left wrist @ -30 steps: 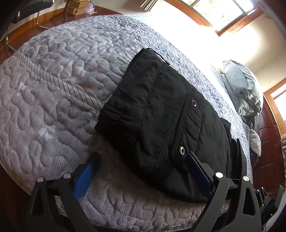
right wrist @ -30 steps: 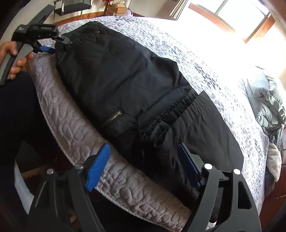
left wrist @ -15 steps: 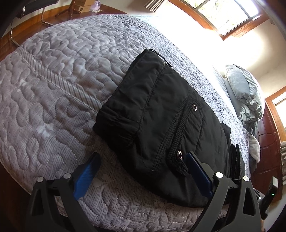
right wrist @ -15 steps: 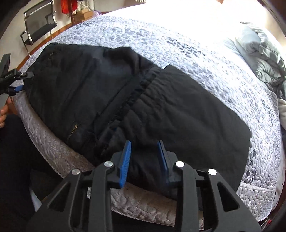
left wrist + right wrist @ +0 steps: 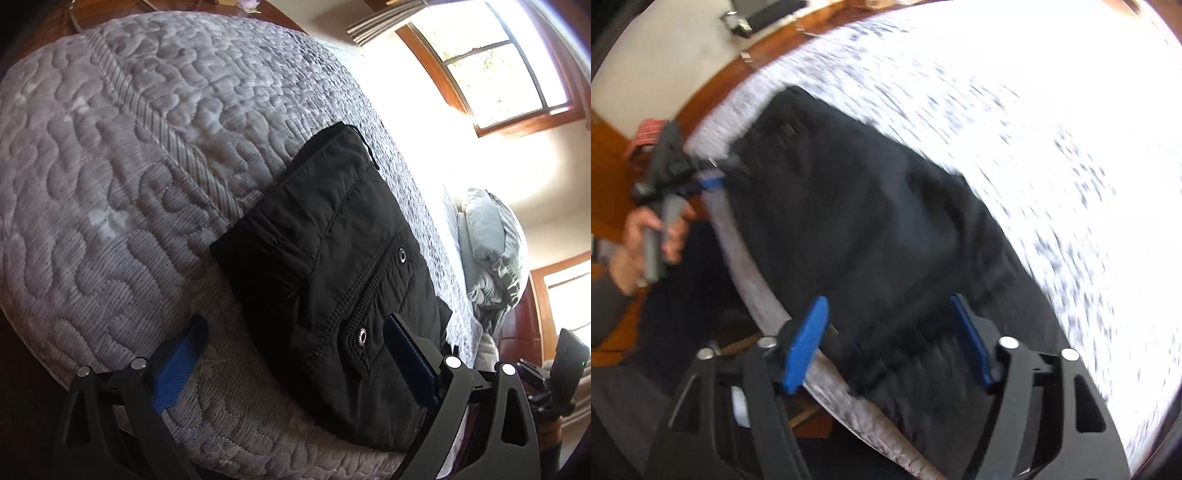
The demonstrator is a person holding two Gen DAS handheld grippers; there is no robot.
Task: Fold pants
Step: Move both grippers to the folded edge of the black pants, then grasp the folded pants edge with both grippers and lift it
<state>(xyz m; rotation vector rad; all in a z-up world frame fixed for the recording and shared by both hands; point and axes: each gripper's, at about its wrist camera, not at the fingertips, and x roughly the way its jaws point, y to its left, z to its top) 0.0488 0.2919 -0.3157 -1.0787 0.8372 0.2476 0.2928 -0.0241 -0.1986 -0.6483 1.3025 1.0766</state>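
Now opening wide at the right gripper [image 5: 886,301]: pads well apart, nothing pinched, black pants [image 5: 857,221] lying below and between them. Half a second ago nearly shut on the cloth near the front edge of the bed [image 5: 1034,166]; since then lets go and pulls off, blurring its own view. Holds nothing at the left gripper [image 5: 295,319] either: spread full, one pad over the pants, the other over bare bed, barely shifted apart from a slight roll. Grips that handle with a hand [image 5: 646,236] at the far-left end of the pants. Lies flat along the near edge of the bed, doubled into a short thick stack, snaps and pocket flap on top. Reads as a fold just laid down and released; probably leaves only smoothing or one more fold, with neither gripper yet on cloth for it.
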